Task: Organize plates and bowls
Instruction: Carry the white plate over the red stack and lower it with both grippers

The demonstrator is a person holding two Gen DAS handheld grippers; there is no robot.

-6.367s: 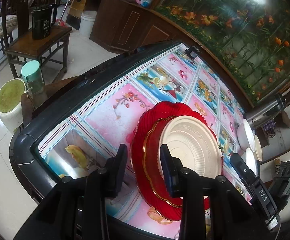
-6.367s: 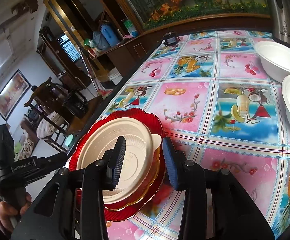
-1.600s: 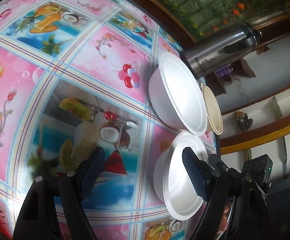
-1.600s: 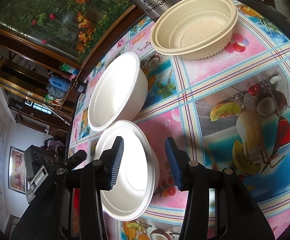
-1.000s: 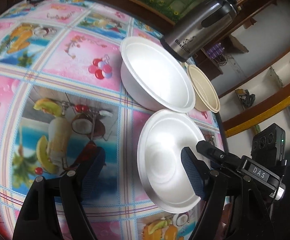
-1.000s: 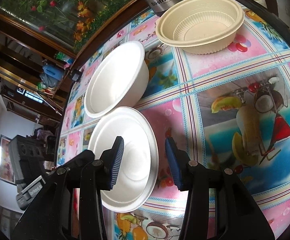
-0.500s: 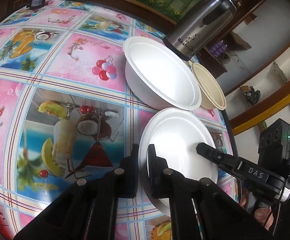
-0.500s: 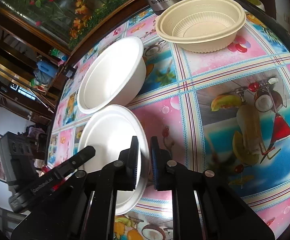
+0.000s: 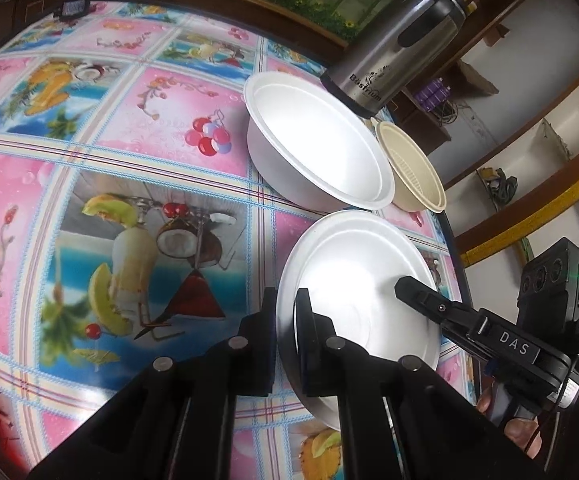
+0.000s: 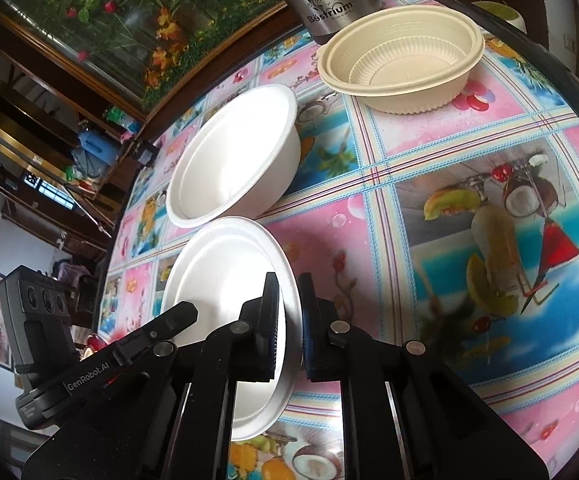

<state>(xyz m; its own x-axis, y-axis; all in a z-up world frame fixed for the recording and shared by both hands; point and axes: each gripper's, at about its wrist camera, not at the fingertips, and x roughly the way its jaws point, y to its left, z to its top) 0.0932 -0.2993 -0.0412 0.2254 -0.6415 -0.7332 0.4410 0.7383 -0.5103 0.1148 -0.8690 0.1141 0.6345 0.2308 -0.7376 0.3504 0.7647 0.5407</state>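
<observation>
A bench (image 9: 137, 128) covered with a glossy pink and blue fruit-and-drink patterned cloth is being shown, backed at the top of both frames by a dark wooden cabinet with a painted panel of orange flowers and green stems (image 10: 129, 12). Shelves and a white wall are being seen at the right of the left wrist frame.

The near white bowl (image 9: 353, 264) is being gripped at opposite sides of its rim. The left gripper (image 9: 286, 332) is being held closed on the rim at lower centre of its frame, one finger inside the bowl and one outside. The right gripper (image 10: 288, 320) is being held closed on the opposite rim in the same way, at lower centre of its own frame.

Just above that bowl, a deeper white bowl (image 9: 313, 148) is being left standing, its rim almost touching the held one. Beside it, a ribbed beige bowl (image 10: 401, 64) is being crowded against a steel flask (image 9: 393, 48) lettered "Bostrium". These three are being kept close around the held bowl on its far side.

"DAS" is being read on the right gripper's body at lower right of the left wrist frame, and "GenRobot.AI" on the left gripper's body at lower left of the right wrist frame.
</observation>
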